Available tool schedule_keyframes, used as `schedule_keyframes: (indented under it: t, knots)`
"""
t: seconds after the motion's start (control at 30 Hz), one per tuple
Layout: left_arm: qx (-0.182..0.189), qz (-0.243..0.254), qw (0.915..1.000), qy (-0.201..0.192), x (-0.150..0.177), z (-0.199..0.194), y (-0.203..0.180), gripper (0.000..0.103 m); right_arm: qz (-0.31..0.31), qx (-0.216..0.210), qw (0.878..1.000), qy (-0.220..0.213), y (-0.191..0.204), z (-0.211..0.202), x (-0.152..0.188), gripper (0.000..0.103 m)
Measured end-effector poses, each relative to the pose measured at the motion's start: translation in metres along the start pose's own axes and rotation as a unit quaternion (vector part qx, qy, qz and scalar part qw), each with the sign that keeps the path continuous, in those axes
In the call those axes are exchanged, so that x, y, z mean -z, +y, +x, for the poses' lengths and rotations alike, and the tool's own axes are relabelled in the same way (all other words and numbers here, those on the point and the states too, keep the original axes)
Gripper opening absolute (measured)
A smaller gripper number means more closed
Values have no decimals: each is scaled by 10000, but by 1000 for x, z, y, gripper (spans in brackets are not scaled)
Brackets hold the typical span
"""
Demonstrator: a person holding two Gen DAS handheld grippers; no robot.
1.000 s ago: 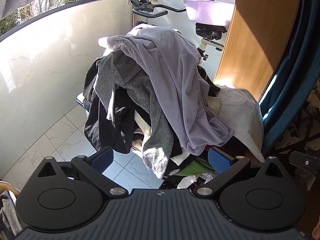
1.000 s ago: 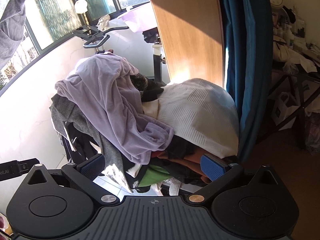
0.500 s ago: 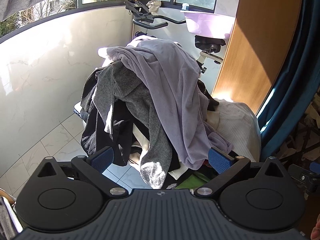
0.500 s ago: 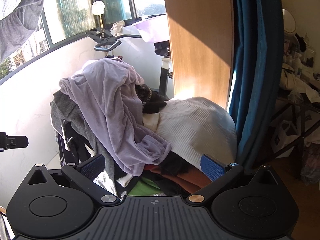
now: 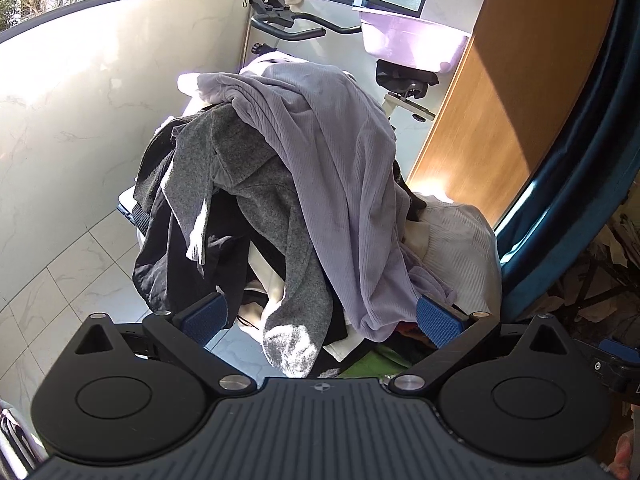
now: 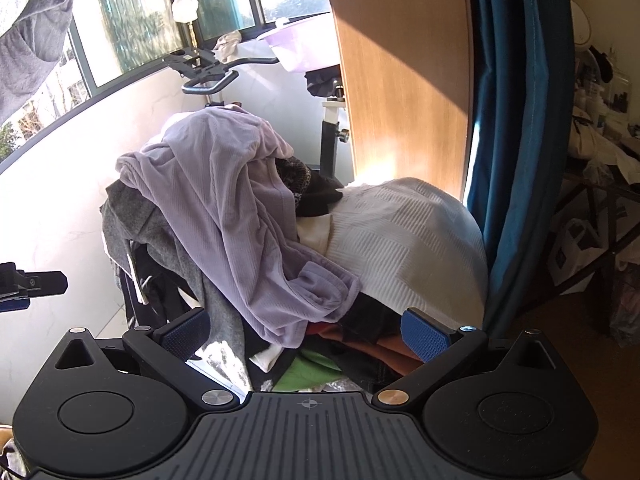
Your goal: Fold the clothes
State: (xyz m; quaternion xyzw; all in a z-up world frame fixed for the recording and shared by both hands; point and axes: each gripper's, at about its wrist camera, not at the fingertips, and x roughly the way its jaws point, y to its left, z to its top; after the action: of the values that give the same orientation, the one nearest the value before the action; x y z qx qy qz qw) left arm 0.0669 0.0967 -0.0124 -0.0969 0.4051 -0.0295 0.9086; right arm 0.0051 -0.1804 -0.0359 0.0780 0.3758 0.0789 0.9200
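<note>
A tall heap of clothes stands ahead of both grippers. A lilac ribbed garment (image 5: 340, 184) lies on top, also in the right wrist view (image 6: 232, 216). A dark grey fleece (image 5: 260, 208) and black garments (image 5: 176, 264) hang on the heap's left side. A white textured cloth (image 6: 400, 248) covers the right side. My left gripper (image 5: 320, 320) is open and empty, just short of the heap's lower edge. My right gripper (image 6: 306, 334) is open and empty, near the lilac hem.
An exercise bike (image 5: 288, 24) with a lilac basin (image 5: 412, 40) stands behind the heap. A wooden panel (image 6: 400, 72) and blue curtain (image 6: 516, 120) are to the right. A white marble wall (image 5: 60, 120) and tiled floor (image 5: 72, 272) are on the left.
Both grippers have risen and drawn closer to the heap, which now sits lower and larger in both views. Both stayed open.
</note>
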Motion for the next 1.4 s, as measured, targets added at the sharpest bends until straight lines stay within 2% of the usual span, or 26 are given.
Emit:
schedule_keyframes:
  t: [0.13,0.27,0.43,0.67,0.87,1.0,1.17,1.4]
  knots:
    - [-18,39,10000,-70,-11,9,10,103,110,84,9999,-42,6,3,-2,102]
    - [197,56,9995,-258,-19,13,15,103,137,184,9997,1,11,9,-3,102]
    - [208,-28,9995,-234,-23,20,15,103,190,255,9995,37,14,16,-7,102]
    - [-65,-20,9995,-316,-21,23,16,103,88,124,9999,33,17,21,-9,102]
    - [-465,72,9980,-427,-19,23,14,103,-73,313,9994,106,21,26,-9,102]
    - [-639,201,9972,-338,-18,24,8,103,-207,511,9984,124,21,28,-8,102]
    - [-525,239,9982,-187,-13,28,3,103,-122,351,9990,243,13,31,-9,102]
    - [-342,222,9990,-209,-12,35,10,103,-130,448,9980,420,13,45,-12,102]
